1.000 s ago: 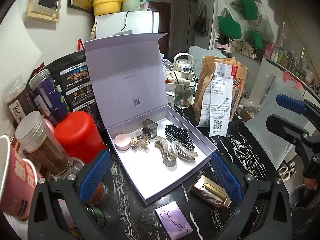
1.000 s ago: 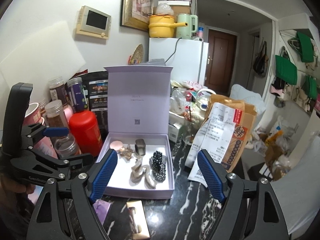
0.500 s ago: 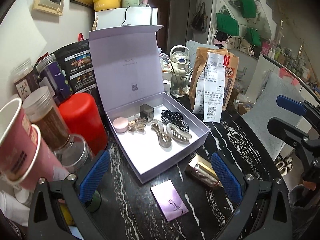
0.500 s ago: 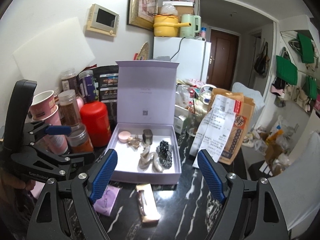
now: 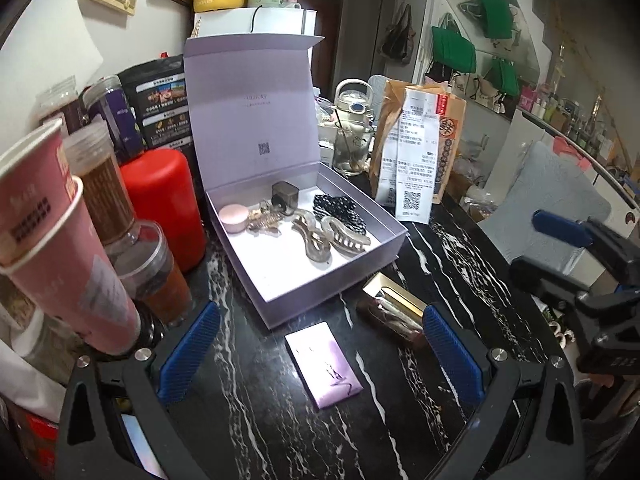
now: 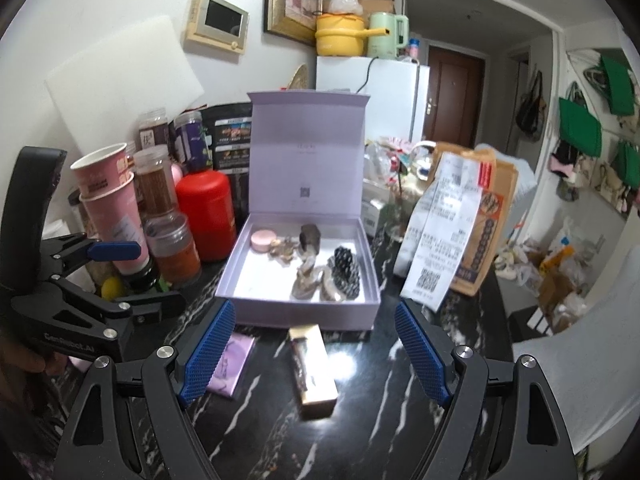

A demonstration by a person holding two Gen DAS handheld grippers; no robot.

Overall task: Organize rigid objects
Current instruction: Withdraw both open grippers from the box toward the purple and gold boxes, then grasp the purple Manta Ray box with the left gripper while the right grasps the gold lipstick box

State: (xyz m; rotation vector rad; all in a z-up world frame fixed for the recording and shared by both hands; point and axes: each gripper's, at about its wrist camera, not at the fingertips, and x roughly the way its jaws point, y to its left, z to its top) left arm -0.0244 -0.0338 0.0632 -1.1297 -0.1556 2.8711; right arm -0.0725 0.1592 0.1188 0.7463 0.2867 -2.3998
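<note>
A lilac gift box (image 5: pixel 376 254) (image 6: pixel 296 314) stands on the black marble table with its lid upright. Inside lie a pink round case (image 5: pixel 233 217) (image 6: pixel 262 240), a dark cube (image 5: pixel 285 195), several hair claws (image 5: pixel 320 236) (image 6: pixel 308 280) and a black beaded piece (image 5: pixel 340 208) (image 6: pixel 344 270). In front of the box rest a gold-edged case (image 5: pixel 394 310) (image 6: pixel 314 370) and a lilac card (image 5: pixel 324 362) (image 6: pixel 232 364). My left gripper (image 5: pixel 316 354) and right gripper (image 6: pixel 312 356) both stand open and empty, short of the box, over the card and case.
Pink paper cups (image 5: pixel 56 240), jars (image 5: pixel 156 276) and a red canister (image 5: pixel 164 204) (image 6: pixel 206 216) crowd the left edge. A brown paper bag with a receipt (image 5: pixel 420 152) (image 6: pixel 460 236) and a glass kettle (image 5: pixel 354 136) stand right of the box. The table drops off at right.
Both grippers have drawn back from the box and sunk a little; the box looks smaller and farther, and the card and gold-edged case now lie fully in view. Jaws unchanged.
</note>
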